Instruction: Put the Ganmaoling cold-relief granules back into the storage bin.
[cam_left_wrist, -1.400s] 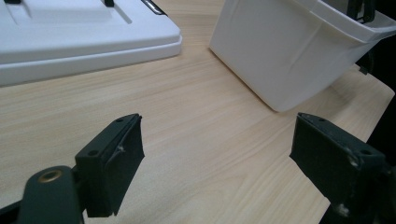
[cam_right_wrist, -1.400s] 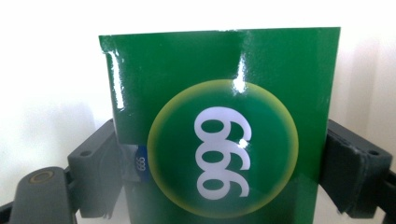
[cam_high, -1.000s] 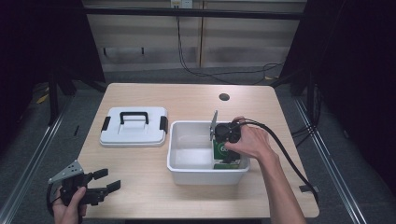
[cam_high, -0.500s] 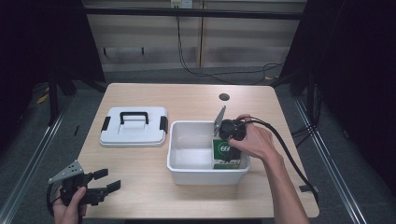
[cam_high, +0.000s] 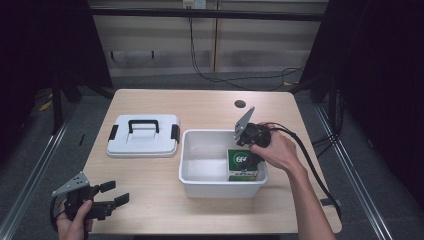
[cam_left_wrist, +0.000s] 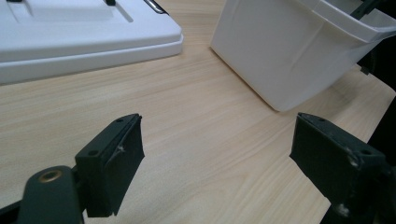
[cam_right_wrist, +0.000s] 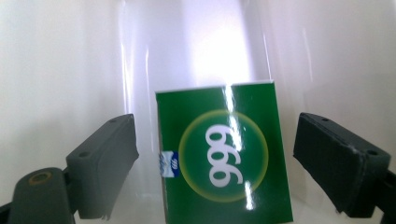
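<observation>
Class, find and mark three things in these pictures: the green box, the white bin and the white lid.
green box (cam_right_wrist: 224, 161), right gripper view, on the round yellow-ringed emblem of its face.
white bin (cam_high: 220, 188), high view, on its near outer wall.
white lid (cam_high: 145, 142), high view, on its flat top below the black handle.

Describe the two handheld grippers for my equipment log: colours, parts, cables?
Both the left gripper and the right gripper are black, with two flat rectangular jaws bearing screw holes. Each carries a grey three-cornered plate on top and trails a black cable. The person's forearms are bare, no sleeves.
</observation>
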